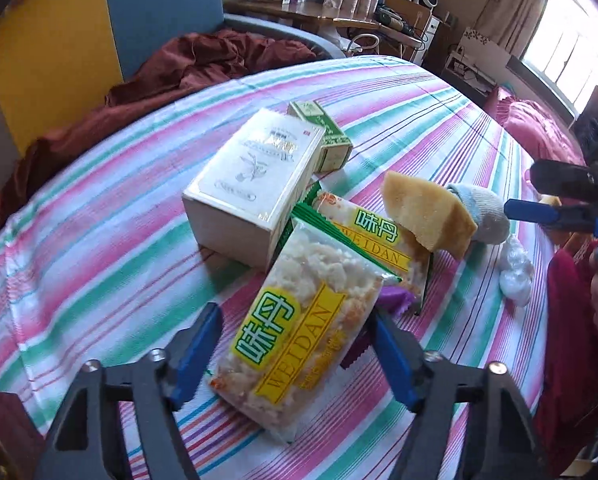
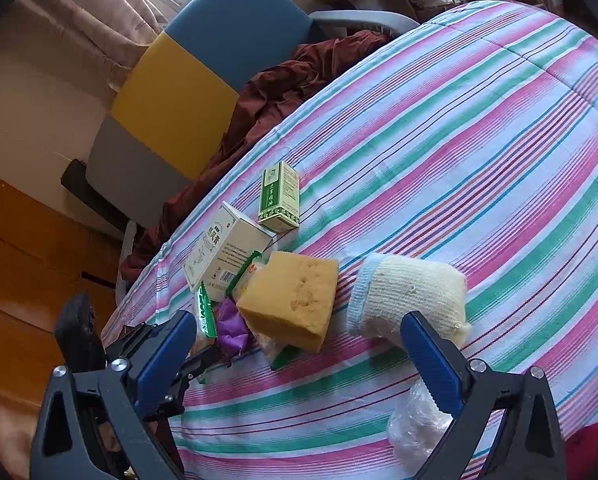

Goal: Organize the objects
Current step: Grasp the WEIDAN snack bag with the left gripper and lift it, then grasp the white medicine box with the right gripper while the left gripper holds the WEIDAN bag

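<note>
The left hand-held gripper [image 1: 295,354] straddles a snack packet [image 1: 295,344] without pressing it, while the right hand-held gripper [image 2: 299,354] gapes empty before a sponge [image 2: 293,298].

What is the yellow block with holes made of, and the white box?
The yellow block looks like foam sponge: matte, pitted with small holes. The white box seems to be thin cardboard with a slightly glossy printed face and sharp folded edges.
</note>
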Demonstrator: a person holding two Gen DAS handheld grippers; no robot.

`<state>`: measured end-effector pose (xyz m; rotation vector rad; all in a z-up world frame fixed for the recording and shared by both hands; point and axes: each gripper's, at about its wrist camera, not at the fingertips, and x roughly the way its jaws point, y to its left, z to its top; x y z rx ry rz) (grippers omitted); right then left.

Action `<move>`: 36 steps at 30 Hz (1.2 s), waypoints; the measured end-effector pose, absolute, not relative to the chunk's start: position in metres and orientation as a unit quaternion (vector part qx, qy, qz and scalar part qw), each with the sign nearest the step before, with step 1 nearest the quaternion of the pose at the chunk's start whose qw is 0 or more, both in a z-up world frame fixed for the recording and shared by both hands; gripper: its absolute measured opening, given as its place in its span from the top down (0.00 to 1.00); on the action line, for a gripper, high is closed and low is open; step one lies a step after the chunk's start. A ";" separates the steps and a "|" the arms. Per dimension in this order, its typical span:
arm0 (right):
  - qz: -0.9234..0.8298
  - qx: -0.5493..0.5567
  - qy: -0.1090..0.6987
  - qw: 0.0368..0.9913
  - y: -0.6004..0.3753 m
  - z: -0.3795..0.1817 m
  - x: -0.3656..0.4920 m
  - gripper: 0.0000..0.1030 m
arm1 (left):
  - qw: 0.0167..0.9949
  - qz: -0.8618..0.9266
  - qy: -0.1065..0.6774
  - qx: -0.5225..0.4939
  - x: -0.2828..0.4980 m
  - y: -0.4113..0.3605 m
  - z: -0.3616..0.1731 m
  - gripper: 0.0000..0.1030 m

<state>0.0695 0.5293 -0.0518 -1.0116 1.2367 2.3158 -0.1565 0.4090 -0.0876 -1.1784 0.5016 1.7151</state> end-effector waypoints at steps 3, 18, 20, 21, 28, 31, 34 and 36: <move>0.814 -0.356 0.428 0.167 0.529 -0.052 0.068 0.00 | 0.479 0.702 0.189 -0.492 -0.153 0.404 -0.089 0.54; 0.820 -0.346 0.420 0.177 0.529 -0.047 0.072 0.00 | 0.378 0.754 0.251 -0.475 -0.033 0.337 -0.088 0.58; 0.822 -0.344 0.417 0.178 0.528 -0.046 0.073 0.00 | 0.369 0.771 0.266 -0.446 -0.018 0.340 -0.095 0.58; 0.822 -0.344 0.416 0.179 0.528 -0.046 0.073 0.00 | 0.367 0.780 0.265 -0.433 -0.015 0.343 -0.096 0.58; 0.820 -0.360 0.403 0.187 0.526 -0.047 0.069 0.01 | 0.379 0.803 0.187 -0.421 -0.026 0.339 -0.102 0.58; 0.816 -0.370 0.400 0.191 0.525 -0.050 0.067 0.04 | 0.385 0.815 0.185 -0.392 -0.019 0.336 -0.106 0.58; 0.813 -0.384 0.389 0.201 0.523 -0.052 0.065 0.09 | 0.388 0.823 0.183 -0.372 -0.014 0.335 -0.108 0.58; 0.817 -0.389 0.373 0.205 0.519 -0.048 0.061 0.14 | 0.389 0.823 0.180 -0.372 -0.014 0.335 -0.108 0.58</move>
